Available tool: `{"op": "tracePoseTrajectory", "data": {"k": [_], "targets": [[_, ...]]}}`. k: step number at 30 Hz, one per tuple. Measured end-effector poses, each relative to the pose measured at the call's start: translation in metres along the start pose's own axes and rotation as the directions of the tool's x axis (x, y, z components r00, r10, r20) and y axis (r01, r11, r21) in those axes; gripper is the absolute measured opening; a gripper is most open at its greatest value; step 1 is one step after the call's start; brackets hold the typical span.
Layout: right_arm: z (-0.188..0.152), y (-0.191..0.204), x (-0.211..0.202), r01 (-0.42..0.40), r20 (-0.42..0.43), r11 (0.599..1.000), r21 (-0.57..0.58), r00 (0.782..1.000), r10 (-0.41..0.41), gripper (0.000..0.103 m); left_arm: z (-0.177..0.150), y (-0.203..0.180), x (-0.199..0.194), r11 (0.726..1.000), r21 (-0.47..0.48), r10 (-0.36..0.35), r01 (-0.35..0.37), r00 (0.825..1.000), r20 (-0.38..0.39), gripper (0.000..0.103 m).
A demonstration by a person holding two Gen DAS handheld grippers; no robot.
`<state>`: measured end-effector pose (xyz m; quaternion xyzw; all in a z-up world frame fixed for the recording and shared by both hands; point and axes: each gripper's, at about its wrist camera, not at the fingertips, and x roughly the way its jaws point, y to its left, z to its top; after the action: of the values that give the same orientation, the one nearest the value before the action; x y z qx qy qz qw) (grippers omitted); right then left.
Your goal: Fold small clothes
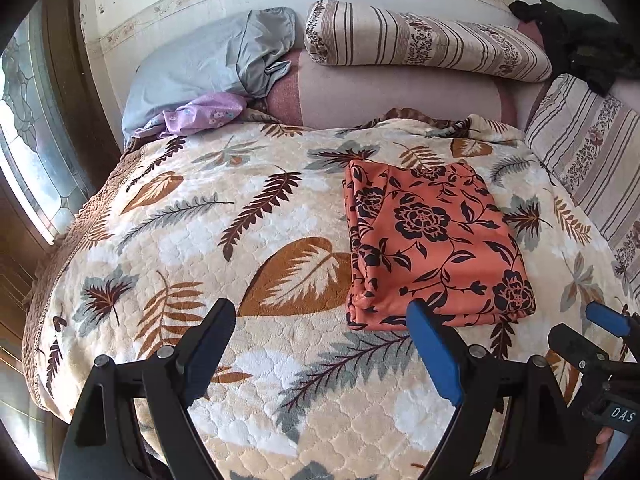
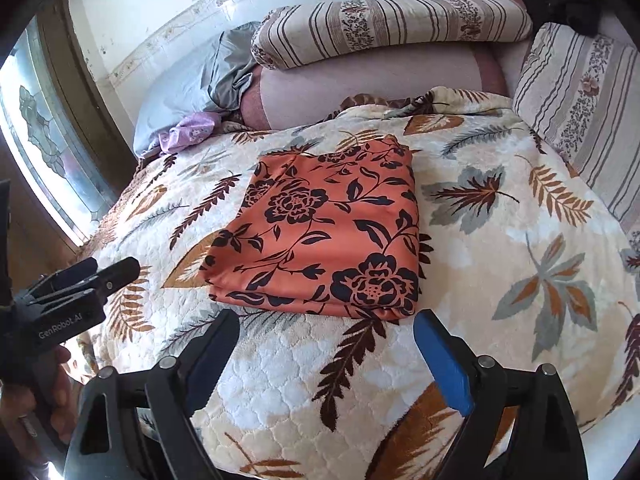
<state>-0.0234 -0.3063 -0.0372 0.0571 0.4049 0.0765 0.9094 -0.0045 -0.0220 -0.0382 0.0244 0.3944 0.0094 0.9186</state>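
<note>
The folded orange floral cloth (image 2: 324, 232) lay on the leaf-print blanket (image 2: 500, 240), just ahead of the right gripper (image 2: 326, 344) (nearer than the left gripper (image 1: 320, 336)); both stood wide open, empty.

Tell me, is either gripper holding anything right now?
Nothing is held. The left gripper and right gripper both have open, empty jaws, short of the folded cloth on the blanket.

Both wrist views angled down, near, sharing the folded cloth (image 1: 434, 240)
</note>
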Motion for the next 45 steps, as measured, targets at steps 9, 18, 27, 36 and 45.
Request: {"op": "tracePoseTrajectory", "data": {"k": [9, 18, 27, 36, 45], "targets": [[0.002, 0.007, 0.011, 0.088, -0.035, 0.996, -0.033, 0.995, -0.089, 0.099, 0.004, 0.003, 0.002, 0.999, -0.053, 0.011, -0.011, 1.000, -0.007, 0.088], [0.007, 0.007, 0.020, 0.117, -0.046, 0.993, -0.029, 0.992, -0.119, 0.099, 0.006, -0.005, 0.011, 0.998, -0.054, -0.017, 0.015, 0.999, -0.033, 0.094], [0.008, 0.001, 0.027, 0.155, -0.062, 0.988, -0.026, 0.986, -0.156, 0.099, 0.007, -0.007, 0.020, 0.999, -0.052, -0.003, 0.000, 0.999, -0.045, 0.095], [0.014, 0.004, 0.029, 0.160, -0.055, 0.986, -0.035, 0.985, -0.162, 0.099, 0.006, -0.008, 0.026, 0.998, -0.058, -0.018, 0.015, 0.998, -0.054, 0.095], [0.017, 0.006, 0.030, 0.172, -0.049, 0.984, -0.049, 0.983, -0.175, 0.099, 0.009, -0.011, 0.030, 0.998, -0.063, -0.025, 0.022, 0.998, -0.054, 0.095]]}}
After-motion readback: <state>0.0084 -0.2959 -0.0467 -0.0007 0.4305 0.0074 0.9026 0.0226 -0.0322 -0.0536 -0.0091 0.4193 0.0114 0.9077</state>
